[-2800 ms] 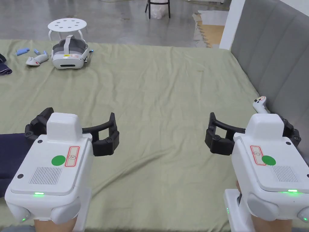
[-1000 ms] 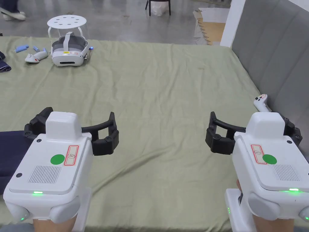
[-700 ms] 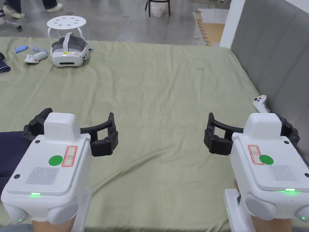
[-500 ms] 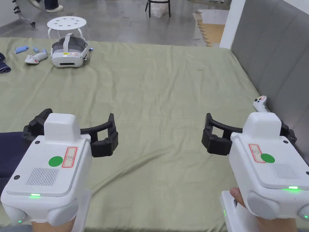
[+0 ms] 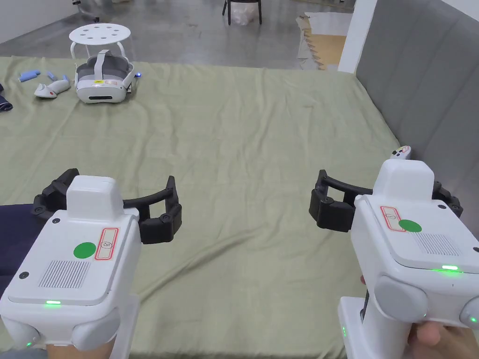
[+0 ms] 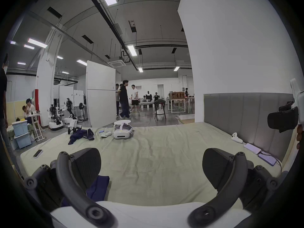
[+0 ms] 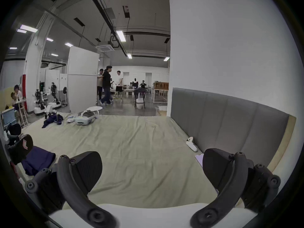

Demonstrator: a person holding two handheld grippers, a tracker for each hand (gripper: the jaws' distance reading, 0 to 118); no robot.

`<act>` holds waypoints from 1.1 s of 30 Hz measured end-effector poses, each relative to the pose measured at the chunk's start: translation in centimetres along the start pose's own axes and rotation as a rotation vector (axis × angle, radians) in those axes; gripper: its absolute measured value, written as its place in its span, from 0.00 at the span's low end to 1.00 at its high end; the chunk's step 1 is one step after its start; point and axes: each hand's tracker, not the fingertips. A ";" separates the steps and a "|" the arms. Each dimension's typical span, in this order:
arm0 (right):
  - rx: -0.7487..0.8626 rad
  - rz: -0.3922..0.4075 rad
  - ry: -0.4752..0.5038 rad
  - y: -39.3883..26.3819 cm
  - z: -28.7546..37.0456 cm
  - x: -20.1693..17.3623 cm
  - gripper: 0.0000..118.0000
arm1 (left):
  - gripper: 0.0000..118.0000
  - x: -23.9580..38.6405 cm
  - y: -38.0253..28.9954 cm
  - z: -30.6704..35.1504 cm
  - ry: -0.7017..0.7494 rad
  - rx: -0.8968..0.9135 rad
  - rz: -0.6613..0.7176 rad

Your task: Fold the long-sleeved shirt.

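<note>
Two grippers are held above the green sheet (image 5: 262,140), level and well apart. The left gripper (image 5: 106,208) has its jaws spread wide with nothing between them, and the right gripper (image 5: 384,198) is released in the same way and empty. It is judged that they are kept apart and open so that a garment can be taken at two places at once.

One folded dark blue garment (image 5: 14,233), probably the long-sleeved shirt, lies at the left edge of the bed, just beside the left gripper; in the right gripper view it (image 7: 38,161) is seen as a flat stack. A second dark blue garment (image 6: 81,135) lies crumpled at the far left of the bed, so it cannot be told which one is still to be folded.

Near that far edge are placed one white VR headset (image 5: 99,84), one white controller (image 5: 49,88) and one round white stool (image 5: 99,35), probably put aside to keep the middle free. Another controller (image 7: 191,144) rests against the grey headboard (image 5: 421,75).
</note>
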 end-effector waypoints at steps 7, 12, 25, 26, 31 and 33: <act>-0.010 0.007 0.003 -0.6 -0.4 0.2 1.00 | 0.94 0.0 -0.1 0.0 -0.001 -0.001 0.002; -0.013 0.003 0.008 -0.7 -0.4 0.4 1.00 | 0.94 0.1 0.0 0.1 -0.003 0.002 0.001; -0.015 -0.001 -0.005 -0.9 -0.6 0.7 1.00 | 0.94 0.2 0.0 0.1 0.001 0.002 0.002; -0.036 -0.020 0.012 -0.9 -0.7 0.8 1.00 | 0.94 0.2 0.0 0.1 0.003 0.002 0.002; -0.022 -0.067 0.004 -1.0 -0.6 1.2 1.00 | 0.94 0.2 -0.1 0.2 0.004 -0.003 0.002; -0.049 -0.088 -0.001 -1.0 -0.4 1.3 1.00 | 0.94 0.2 -0.2 0.2 0.006 -0.005 0.002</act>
